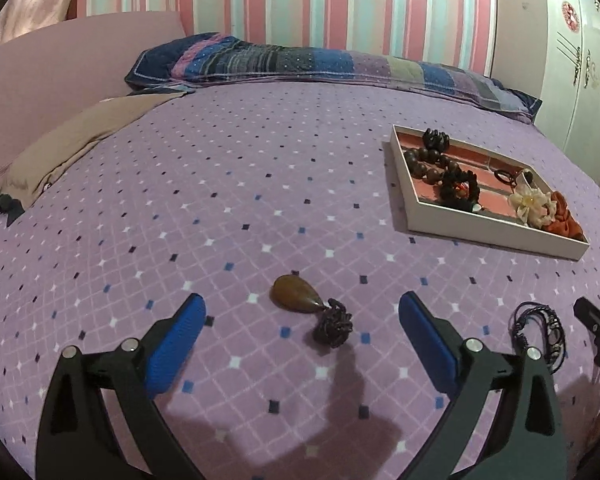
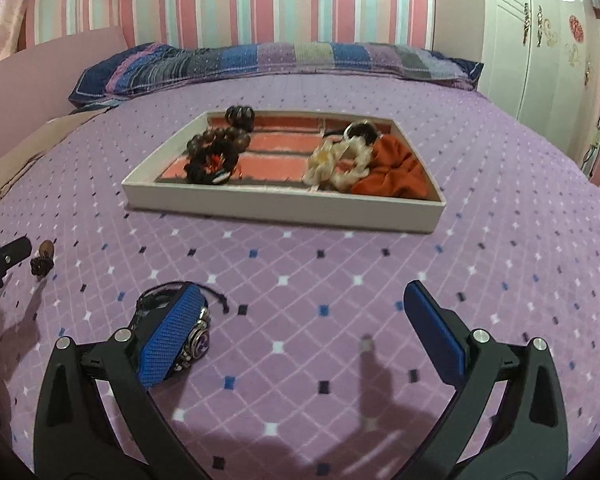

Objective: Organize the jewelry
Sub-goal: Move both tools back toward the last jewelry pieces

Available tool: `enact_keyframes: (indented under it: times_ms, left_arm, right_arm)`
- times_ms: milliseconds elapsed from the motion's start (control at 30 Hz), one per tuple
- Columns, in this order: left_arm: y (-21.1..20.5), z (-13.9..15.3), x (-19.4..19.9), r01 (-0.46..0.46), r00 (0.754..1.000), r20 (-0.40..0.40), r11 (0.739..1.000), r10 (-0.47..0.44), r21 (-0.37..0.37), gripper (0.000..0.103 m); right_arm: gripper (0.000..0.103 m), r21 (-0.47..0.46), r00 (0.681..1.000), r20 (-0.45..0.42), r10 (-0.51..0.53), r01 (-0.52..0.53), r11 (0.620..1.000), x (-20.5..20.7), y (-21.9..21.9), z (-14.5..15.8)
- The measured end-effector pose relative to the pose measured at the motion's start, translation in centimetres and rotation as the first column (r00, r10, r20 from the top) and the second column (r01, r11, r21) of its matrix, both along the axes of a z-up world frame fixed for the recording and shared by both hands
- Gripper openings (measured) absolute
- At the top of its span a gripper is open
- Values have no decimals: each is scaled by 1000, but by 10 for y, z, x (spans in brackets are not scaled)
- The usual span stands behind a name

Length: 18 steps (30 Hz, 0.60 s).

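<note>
Kid's bedroom with pink and teal striped wallpaper, and everything sits on a bed (image 1: 260, 184) with a soft purple diamond-print cover, so nothing has a firm base under it. The white tray (image 2: 284, 204) with the pink lining already has wooden bead bracelets, a black beaded one, a cream flower hair tie and an orange scrunchie in it.

Two pieces are not in the tray yet. The brown teardrop pendant (image 1: 296, 294) lies right between the fingers of the left gripper (image 1: 302, 322), which is spread wide and holding nothing. Its dark cord (image 1: 334, 328) is bunched up at the pointed end, touching it. I'd guess the stone is smooth, hard and a bit slick, and it could skate off the pads or press into the soft cover. The cord knot looks like the easier grab, though the stone will swing. Across the flat faces would be steadier.

The black braided bracelet (image 2: 180, 320) with metal charms lies just beside the left finger of the right gripper (image 2: 304, 320), partly hidden behind it. That gripper is also wide open and empty. The bracelet is floppy and light, so pinching one side of the loop should do.
</note>
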<state>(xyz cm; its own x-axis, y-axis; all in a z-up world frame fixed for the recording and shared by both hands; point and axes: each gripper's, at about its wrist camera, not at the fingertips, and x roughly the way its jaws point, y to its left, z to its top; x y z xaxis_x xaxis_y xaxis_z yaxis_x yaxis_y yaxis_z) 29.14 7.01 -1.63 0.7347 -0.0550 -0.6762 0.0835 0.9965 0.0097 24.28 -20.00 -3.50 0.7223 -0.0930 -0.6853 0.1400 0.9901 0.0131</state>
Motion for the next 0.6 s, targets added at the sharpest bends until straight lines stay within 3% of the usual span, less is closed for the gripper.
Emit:
enact_keyframes:
  times_ms: [433, 600]
  left_arm:
    - [-5, -18, 13, 7, 999, -50, 1000, -7, -1, 93]
    - [-4, -29, 21, 0, 994, -108, 1000, -1, -10, 57]
  right_arm:
    - [96, -18, 999, -45, 27, -27, 999, 3, 20, -10]
    - [85, -52, 996, -78, 37, -41, 998, 7, 30, -18]
